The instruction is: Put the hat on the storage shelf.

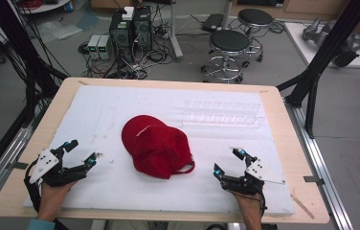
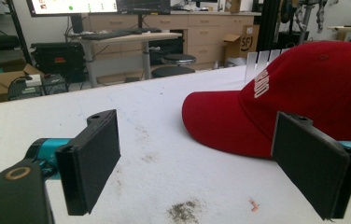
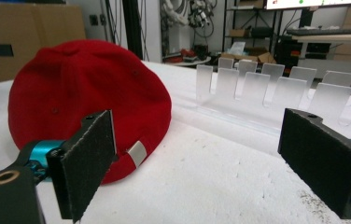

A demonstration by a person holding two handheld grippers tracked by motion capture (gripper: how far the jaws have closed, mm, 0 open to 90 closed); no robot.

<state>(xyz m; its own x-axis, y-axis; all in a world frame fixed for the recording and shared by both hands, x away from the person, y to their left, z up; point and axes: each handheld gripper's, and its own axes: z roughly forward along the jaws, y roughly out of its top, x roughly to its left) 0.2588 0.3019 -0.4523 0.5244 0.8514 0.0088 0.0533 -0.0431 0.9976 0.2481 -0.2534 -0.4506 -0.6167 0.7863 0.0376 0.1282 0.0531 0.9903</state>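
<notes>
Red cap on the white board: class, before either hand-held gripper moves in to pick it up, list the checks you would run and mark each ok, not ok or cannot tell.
1. Left hand-held gripper open, holding nothing: ok.
2. Right hand-held gripper open, holding nothing: ok.
3. Red cap lies free on the white foam board, touched by neither gripper: ok.
4. Cap apart from the clear slotted rack: ok.
5. Cap's back strap faces the right gripper: ok.
6. Anything under the cap: cannot tell.
</notes>
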